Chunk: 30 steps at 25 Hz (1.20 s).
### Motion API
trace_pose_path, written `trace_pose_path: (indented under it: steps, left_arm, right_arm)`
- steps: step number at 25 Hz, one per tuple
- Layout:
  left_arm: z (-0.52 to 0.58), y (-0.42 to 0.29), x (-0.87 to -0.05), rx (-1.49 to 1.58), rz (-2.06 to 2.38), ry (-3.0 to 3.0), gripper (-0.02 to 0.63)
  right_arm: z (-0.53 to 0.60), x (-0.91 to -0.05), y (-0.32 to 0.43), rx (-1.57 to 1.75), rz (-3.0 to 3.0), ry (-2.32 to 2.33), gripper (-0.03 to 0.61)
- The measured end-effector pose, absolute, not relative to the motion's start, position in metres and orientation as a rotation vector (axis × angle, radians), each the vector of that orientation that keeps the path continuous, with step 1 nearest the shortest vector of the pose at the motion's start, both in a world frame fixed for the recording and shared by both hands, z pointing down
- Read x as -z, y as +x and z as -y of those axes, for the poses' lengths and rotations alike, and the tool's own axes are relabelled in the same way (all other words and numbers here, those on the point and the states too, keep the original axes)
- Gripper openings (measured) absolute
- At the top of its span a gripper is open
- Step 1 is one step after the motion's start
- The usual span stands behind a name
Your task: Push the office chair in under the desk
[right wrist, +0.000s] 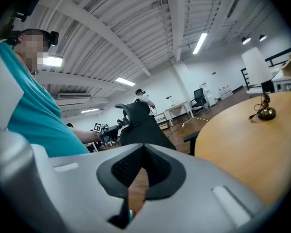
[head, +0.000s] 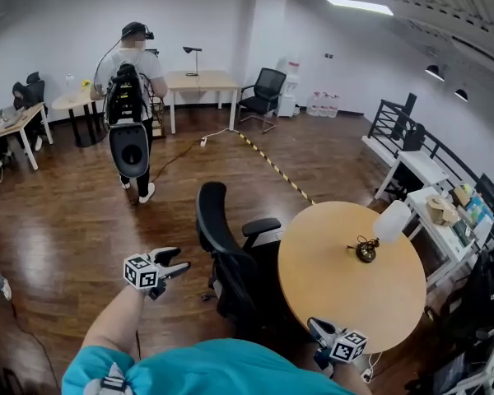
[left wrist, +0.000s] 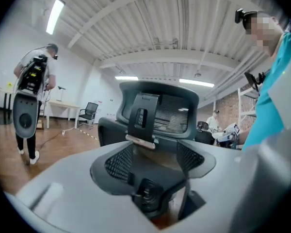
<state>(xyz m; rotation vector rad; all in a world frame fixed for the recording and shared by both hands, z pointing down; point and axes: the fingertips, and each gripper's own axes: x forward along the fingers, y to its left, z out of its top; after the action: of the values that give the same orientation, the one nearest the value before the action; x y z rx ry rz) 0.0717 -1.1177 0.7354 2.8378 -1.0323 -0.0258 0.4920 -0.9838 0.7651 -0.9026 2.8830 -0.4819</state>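
Office chair (head: pixel 230 257): black, high-backed with headrest, on the wood floor just beside the round wooden surface (head: pixel 337 295), seat and one armrest toward its rim.
Left tongs (head: pixel 171 263): spread, nothing between them, pointed at the chair's backrest, near it.
Right tongs (head: pixel 319 329): tips pressed together, empty, at the surface's near edge.
Lamp (head: pixel 393 220): white shade, standing on the surface.
Person with backpack (head: pixel 132 97): well apart, across the room.
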Motion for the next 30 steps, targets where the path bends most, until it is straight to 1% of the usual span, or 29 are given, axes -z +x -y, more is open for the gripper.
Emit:
trace_pose_path:
  steps: [1, 3, 5, 8, 11, 14, 20, 22, 27, 30]
  left_arm:
    - [1.101, 0.065, -0.743, 0.079, 1.044, 2.801, 0.384]
    - [1.065, 0.053, -0.753, 0.211, 1.062, 2.713, 0.324]
    - [1.034, 0.037, -0.757, 0.299, 1.074, 2.641, 0.279]
    - [0.985, 0.020, -0.745, 0.307, 1.076, 2.681, 0.235]
    - [0.924, -0.003, -0.745, 0.323, 1.093, 2.692, 0.171]
    - [0.870, -0.044, -0.731, 0.329, 1.052, 2.768, 0.109]
    - [0.766, -0.144, -0.731, 0.321, 0.947, 2.816, 0.106]
    - [0.736, -0.167, -0.736, 0.335, 0.962, 2.776, 0.105]
    - [0.652, -0.182, -0.746, 0.327, 0.970, 2.765, 0.106]
    - [0.603, -0.174, -0.753, 0.325, 0.978, 2.743, 0.106]
  right_arm:
    - [0.987, -0.770, 0.484, 0.497, -2.888, -0.867, 0.000]
    - [0.988, -0.773, 0.464, 0.519, -2.912, -0.794, 0.000]
    - [0.990, -0.766, 0.434, 0.530, -2.951, -0.719, 0.000]
    - [0.981, -0.751, 0.390, 0.516, -3.000, -0.626, 0.000]
    - [0.932, -0.735, 0.357, 0.465, -3.025, -0.582, 0.000]
    - [0.880, -0.727, 0.306, 0.429, -3.028, -0.616, 0.000]
    - [0.780, -0.763, 0.193, 0.582, -3.002, -0.669, 0.000]
    - [0.748, -0.763, 0.168, 0.606, -3.013, -0.666, 0.000]
    - [0.680, -0.739, 0.153, 0.553, -3.061, -0.658, 0.000]
    - [0.637, -0.732, 0.154, 0.513, -3.079, -0.631, 0.000]
